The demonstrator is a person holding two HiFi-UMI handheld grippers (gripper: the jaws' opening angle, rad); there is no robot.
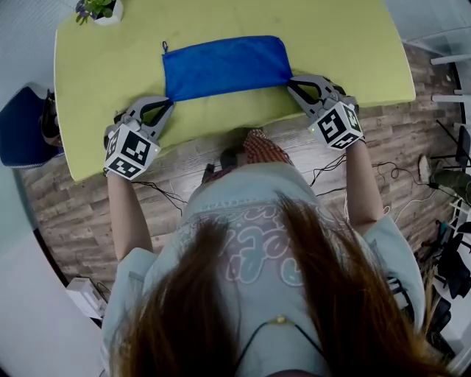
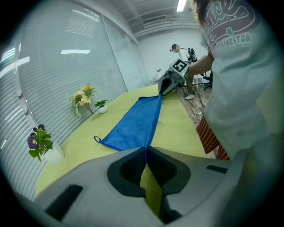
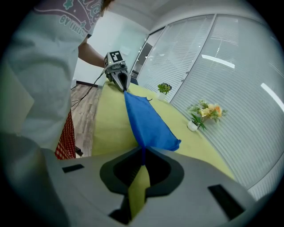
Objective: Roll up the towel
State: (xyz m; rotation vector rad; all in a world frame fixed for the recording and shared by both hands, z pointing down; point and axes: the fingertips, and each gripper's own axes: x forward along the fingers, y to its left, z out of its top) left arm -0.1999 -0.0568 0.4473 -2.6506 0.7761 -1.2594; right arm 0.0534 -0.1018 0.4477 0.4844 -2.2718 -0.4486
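At the far left corner of the table (image 1: pixel 346 44) we see a small plant in a white pot (image 1: pixel 101 10). The left gripper (image 1: pixel 168 101) is on the near left part of the table. Its jaws are closed together, and in the left gripper view we see a thin blue edge of the towel (image 1: pixel 224 66) pinched between them; this is the near left corner of the towel. The towel is blue and lies flat and spread out in the middle of the table, a little toward the far edge, with a small loop (image 1: pixel 165 46) at its far left corner. It is not yet rolled. The right gripper (image 1: pixel 289 82) is on the near right part of the table. Its jaws are closed too, and they clamp the near right corner of the towel. Both grippers point toward the far edge of the table.
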